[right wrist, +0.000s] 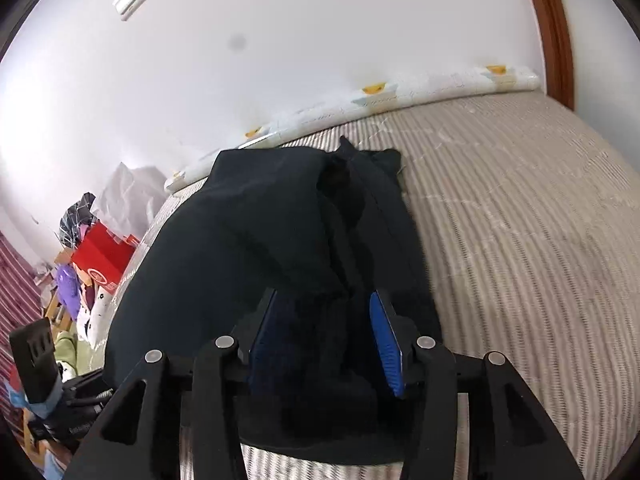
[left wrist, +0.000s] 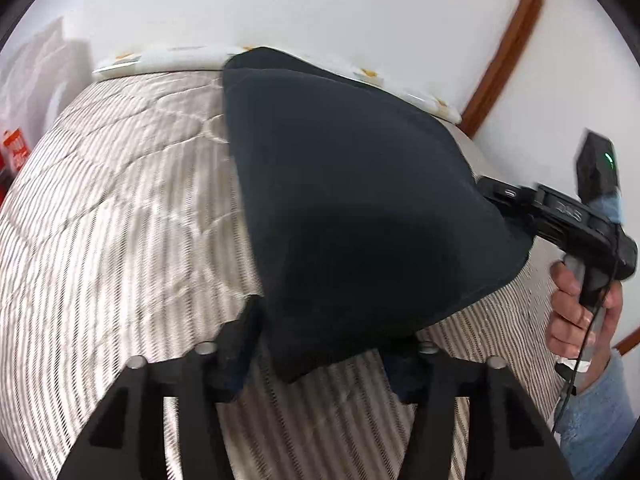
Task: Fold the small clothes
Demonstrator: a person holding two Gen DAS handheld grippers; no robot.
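Observation:
A small black garment [left wrist: 352, 208] hangs stretched between both grippers above a striped bed [left wrist: 120, 220]. In the left wrist view my left gripper [left wrist: 324, 348] has its fingers around the near corner of the cloth, which covers the fingertips. The right gripper [left wrist: 496, 196] shows at the right, reaching into the far edge of the cloth, held by a hand [left wrist: 580, 308]. In the right wrist view the garment [right wrist: 272, 232] drapes over my right gripper [right wrist: 324, 328]; its blue pads [right wrist: 386, 344] stand apart with bunched cloth between them.
The striped quilt [right wrist: 520, 240] covers the bed. A white bolster with yellow prints [right wrist: 400, 92] lies along the wall. A wooden door frame [right wrist: 552, 32] is at the right. A red box [right wrist: 104, 256] and piled clothes sit off the bed's left side.

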